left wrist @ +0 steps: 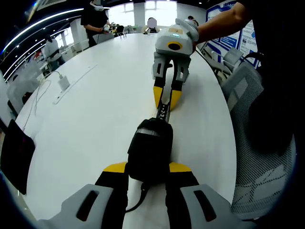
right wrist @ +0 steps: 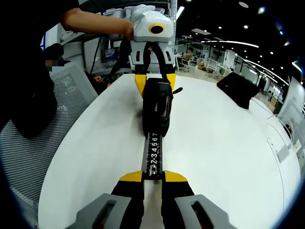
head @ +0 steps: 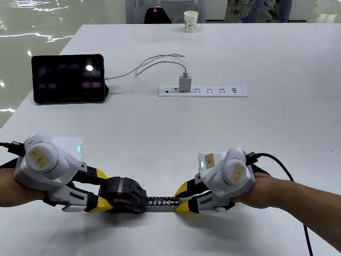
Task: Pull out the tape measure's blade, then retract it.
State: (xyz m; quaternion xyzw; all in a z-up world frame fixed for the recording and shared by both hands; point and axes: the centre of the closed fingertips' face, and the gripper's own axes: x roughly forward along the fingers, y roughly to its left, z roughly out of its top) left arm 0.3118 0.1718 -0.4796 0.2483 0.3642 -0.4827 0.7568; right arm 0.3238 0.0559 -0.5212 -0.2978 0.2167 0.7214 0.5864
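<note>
A black tape measure (head: 123, 195) rests low over the white table near its front edge. My left gripper (head: 102, 190) is shut on its case, which shows between yellow fingertips (left wrist: 115, 167) as the tape measure (left wrist: 149, 147) in the left gripper view. A short length of blade (head: 161, 202) with printed numbers runs right from the case. My right gripper (head: 182, 198) is shut on the blade's end. In the right gripper view the blade (right wrist: 153, 155) leads from my right gripper (right wrist: 153, 176) to the case (right wrist: 157, 108), with the left gripper (right wrist: 151, 88) behind it.
A dark tablet (head: 68, 78) stands at the back left. A white power strip (head: 203, 90) with a charger and cable lies mid-table. A paper cup (head: 191, 21) is at the far edge. A mesh chair (left wrist: 259, 157) stands beside the table.
</note>
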